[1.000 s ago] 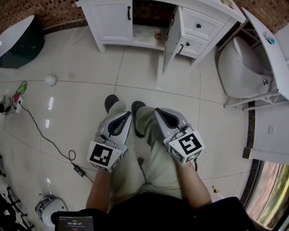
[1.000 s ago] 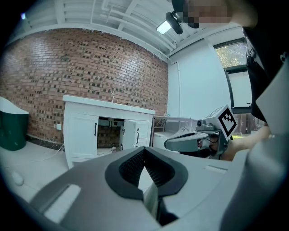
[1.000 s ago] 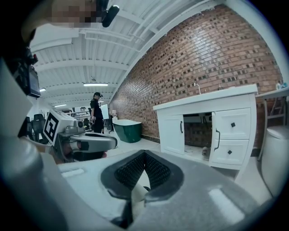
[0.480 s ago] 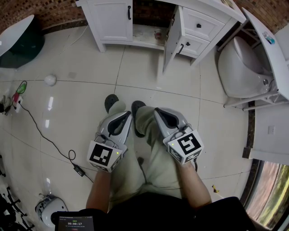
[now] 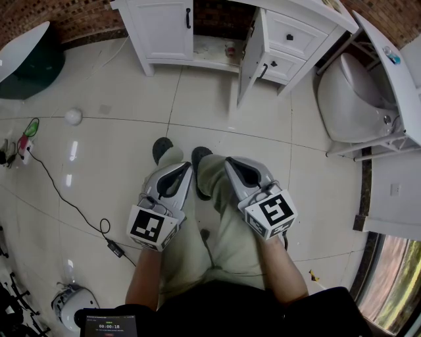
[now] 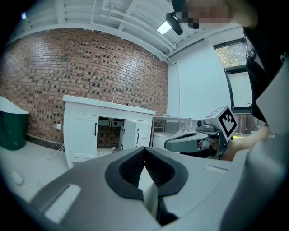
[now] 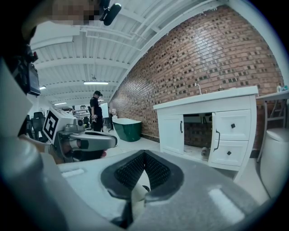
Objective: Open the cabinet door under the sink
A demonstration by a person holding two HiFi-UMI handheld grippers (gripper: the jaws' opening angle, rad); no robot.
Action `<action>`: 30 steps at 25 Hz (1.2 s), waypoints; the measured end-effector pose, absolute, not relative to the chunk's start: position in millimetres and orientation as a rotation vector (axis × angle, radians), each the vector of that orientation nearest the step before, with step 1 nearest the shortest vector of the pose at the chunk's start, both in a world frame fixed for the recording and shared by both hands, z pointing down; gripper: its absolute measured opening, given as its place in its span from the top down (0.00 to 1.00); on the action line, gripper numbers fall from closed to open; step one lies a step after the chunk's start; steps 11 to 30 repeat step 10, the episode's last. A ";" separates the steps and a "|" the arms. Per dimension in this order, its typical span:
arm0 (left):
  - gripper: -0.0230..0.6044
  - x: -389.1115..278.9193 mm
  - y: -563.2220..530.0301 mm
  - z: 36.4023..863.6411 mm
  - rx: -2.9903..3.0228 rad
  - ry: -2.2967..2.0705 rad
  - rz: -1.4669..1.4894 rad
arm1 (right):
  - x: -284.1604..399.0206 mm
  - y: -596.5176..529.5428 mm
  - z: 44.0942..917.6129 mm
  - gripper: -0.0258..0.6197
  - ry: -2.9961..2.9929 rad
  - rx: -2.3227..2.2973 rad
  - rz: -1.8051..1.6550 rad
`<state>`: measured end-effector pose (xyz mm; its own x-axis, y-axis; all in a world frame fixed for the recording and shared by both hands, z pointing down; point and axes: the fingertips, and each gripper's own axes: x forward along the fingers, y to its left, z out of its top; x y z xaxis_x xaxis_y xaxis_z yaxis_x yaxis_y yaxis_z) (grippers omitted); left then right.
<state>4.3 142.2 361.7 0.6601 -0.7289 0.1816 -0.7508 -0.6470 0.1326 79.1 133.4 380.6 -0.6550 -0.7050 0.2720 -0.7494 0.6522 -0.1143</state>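
The white sink cabinet stands at the far side of the tiled floor. Its left door is closed, with a black handle. Its right door is swung out towards me, and the dark inside shows between them. Both grippers hover over my lap, far from the cabinet and pointing at it. My left gripper is shut and holds nothing; its jaws meet in the left gripper view. My right gripper is likewise shut and empty. The open door shows edge-on in the right gripper view.
Two drawers sit right of the open door. A white toilet and frame stand at the right, a dark green tub at the left. A black cable and a white ball lie on the floor. A person stands far off.
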 end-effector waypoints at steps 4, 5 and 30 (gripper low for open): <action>0.94 4.3 141.9 361.9 2.680 -1.208 0.165 | 80.0 132.9 381.0 0.97 -2.663 1.194 0.323; 0.94 4.5 141.8 361.9 2.679 -1.208 0.166 | 80.0 132.9 381.0 0.97 -2.665 1.192 0.323; 0.94 5.3 140.5 361.1 2.680 -1.207 0.164 | 81.7 132.3 382.5 0.97 -2.661 1.192 0.328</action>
